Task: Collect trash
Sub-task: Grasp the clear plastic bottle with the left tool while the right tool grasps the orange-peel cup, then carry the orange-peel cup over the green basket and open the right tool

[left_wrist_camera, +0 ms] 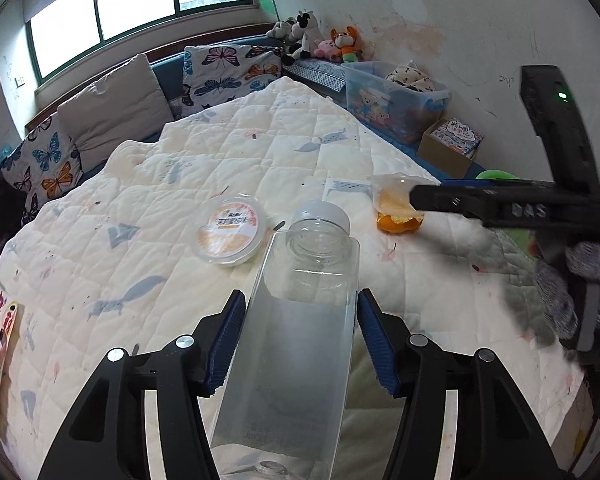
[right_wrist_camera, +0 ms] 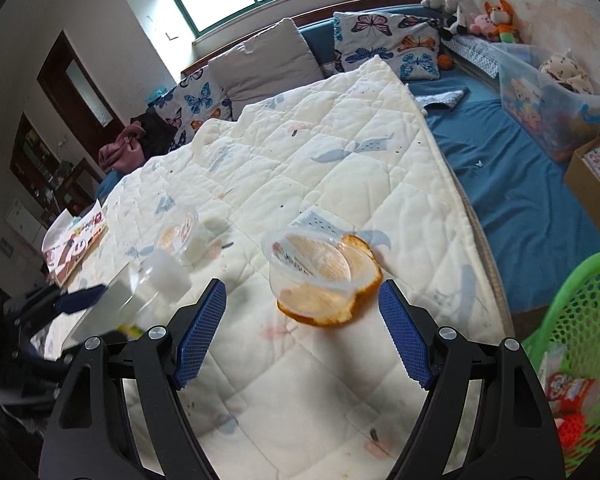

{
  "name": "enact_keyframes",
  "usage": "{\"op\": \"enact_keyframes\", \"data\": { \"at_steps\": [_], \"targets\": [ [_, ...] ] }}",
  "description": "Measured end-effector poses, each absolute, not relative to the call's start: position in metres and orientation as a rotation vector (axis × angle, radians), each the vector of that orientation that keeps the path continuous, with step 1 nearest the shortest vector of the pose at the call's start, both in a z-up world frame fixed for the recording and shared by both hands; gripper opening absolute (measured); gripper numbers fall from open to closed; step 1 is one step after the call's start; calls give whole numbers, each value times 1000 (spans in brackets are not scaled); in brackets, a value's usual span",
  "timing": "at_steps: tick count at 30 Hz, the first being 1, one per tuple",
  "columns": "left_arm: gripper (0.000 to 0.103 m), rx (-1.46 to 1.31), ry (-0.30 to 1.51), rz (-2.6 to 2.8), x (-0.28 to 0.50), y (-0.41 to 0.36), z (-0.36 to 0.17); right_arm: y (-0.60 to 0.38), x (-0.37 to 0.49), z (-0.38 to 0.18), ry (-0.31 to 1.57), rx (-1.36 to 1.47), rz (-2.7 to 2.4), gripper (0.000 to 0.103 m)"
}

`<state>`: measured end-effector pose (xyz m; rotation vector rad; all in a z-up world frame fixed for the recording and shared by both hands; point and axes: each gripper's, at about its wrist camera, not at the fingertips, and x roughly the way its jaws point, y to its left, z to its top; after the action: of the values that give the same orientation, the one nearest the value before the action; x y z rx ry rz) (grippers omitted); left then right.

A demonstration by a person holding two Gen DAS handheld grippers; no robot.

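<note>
I have the clear plastic bottle (left_wrist_camera: pixel 300 320) clamped between my left gripper (left_wrist_camera: pixel 300 336) pads, its white-capped neck pointing away from the fingertips. My right gripper (right_wrist_camera: pixel 302 328) is spread wide, empty, with the clear cup (right_wrist_camera: pixel 312 268) and the orange peel (right_wrist_camera: pixel 340 300) under it just beyond its fingertips on the quilt (right_wrist_camera: pixel 340 160). I judge this the reach for that pair; next I must advance and close. The green basket (right_wrist_camera: pixel 580 312) waits outside the right finger.

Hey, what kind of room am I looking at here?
Most likely a child's bedroom: a bed under a quilted blanket, butterfly-print pillows along the window side, and stuffed animals piled in the corner.
</note>
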<state>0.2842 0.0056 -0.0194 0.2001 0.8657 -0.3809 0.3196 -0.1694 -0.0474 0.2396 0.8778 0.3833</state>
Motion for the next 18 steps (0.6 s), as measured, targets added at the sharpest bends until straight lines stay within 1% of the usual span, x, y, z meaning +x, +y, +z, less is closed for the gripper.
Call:
{"op": "enact_keyframes", "data": {
  "at_steps": [9, 13, 14, 17, 18],
  "targets": [
    [55, 188, 851, -365, 274, 23, -16, -174, 340, -61, 917, 329, 335, 78],
    [55, 188, 856, -366, 272, 23, -19, -176, 343, -61, 922, 333, 328, 73],
    [55, 188, 859, -365, 272, 23, -20, -176, 343, -61, 922, 327, 325, 69],
    [55, 183, 861, -364, 272, 22, -20, -176, 343, -61, 917, 334, 330, 65],
    [55, 180, 860, -366, 271, 22, -19, -177, 342, -59, 913, 335, 334, 65]
  ]
}}
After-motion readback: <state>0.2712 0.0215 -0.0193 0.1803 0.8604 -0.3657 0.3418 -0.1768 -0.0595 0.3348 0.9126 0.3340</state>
